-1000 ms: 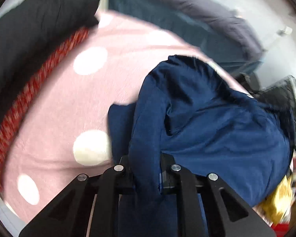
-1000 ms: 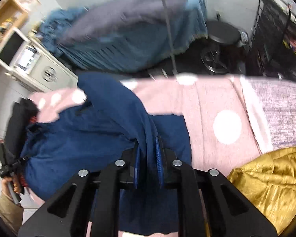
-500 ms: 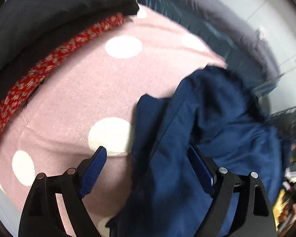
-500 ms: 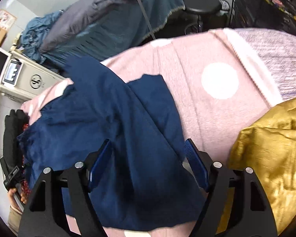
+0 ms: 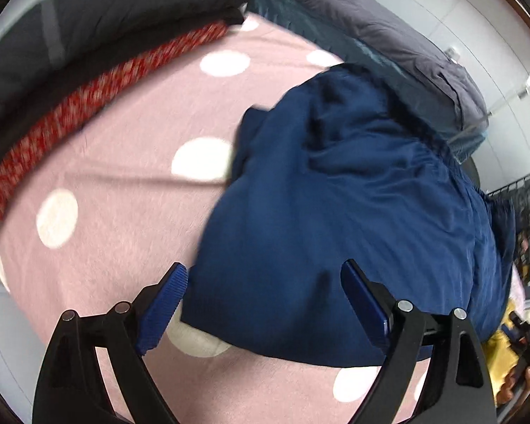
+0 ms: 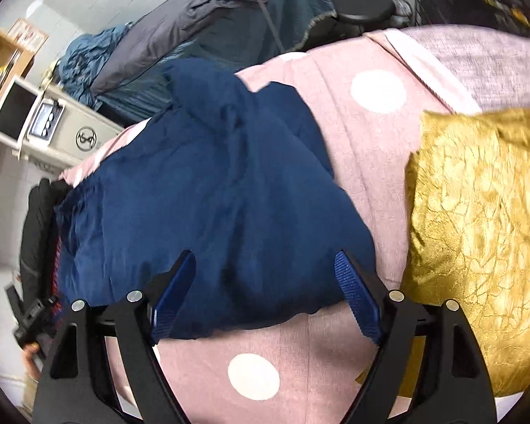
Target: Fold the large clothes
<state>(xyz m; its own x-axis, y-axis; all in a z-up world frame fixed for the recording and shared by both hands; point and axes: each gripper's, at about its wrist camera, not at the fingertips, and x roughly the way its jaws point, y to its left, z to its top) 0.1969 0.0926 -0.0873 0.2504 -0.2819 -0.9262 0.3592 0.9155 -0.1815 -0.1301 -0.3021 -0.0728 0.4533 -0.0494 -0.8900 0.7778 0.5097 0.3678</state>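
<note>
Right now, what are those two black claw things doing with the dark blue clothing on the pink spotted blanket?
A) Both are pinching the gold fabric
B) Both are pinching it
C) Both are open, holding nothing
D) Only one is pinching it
C: the left gripper and right gripper both have their jaws spread wide, and the blue garment lies loose on the pink blanket.

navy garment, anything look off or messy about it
The navy garment lies rumpled on the pink blanket, its far end bunched up and its edges uneven rather than squared. Both the left gripper and right gripper are open.
</note>
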